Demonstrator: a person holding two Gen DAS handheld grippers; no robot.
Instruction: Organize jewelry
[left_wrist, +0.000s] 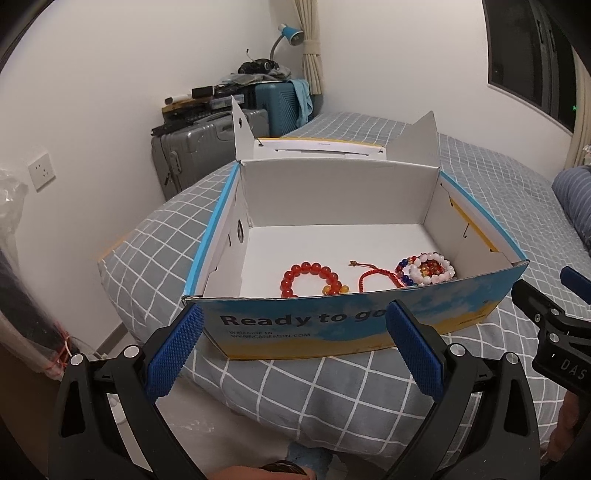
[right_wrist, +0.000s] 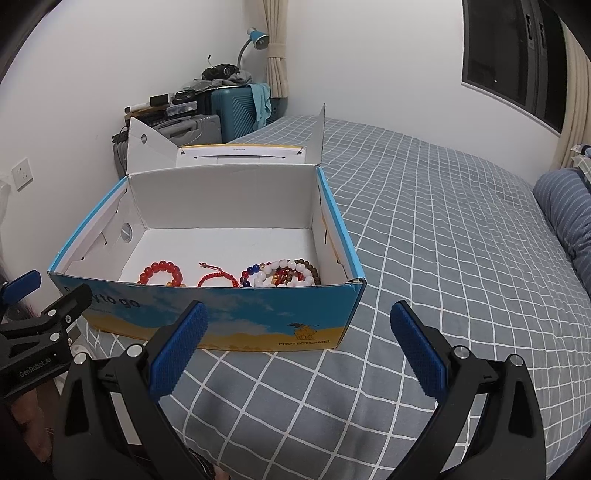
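An open cardboard box (left_wrist: 351, 325) (right_wrist: 229, 314) with a blue and yellow front sits on the bed. Inside, near its front wall, lie a red bead bracelet (left_wrist: 310, 277) (right_wrist: 160, 271), a red woven cord bracelet (left_wrist: 373, 277) (right_wrist: 216, 278) and a pile of white, blue and multicoloured bead bracelets (left_wrist: 428, 271) (right_wrist: 280, 273). My left gripper (left_wrist: 295, 354) hangs open in front of the box, holding nothing. My right gripper (right_wrist: 299, 354) is also open and empty, before the box's front right corner.
The bed (right_wrist: 443, 240) has a grey checked cover and stretches right to a striped blue pillow (right_wrist: 565, 210). Suitcases (left_wrist: 207, 147) with clutter and a blue lamp (left_wrist: 291, 35) stand by the far wall. The box flaps (left_wrist: 417, 136) stand up at the back.
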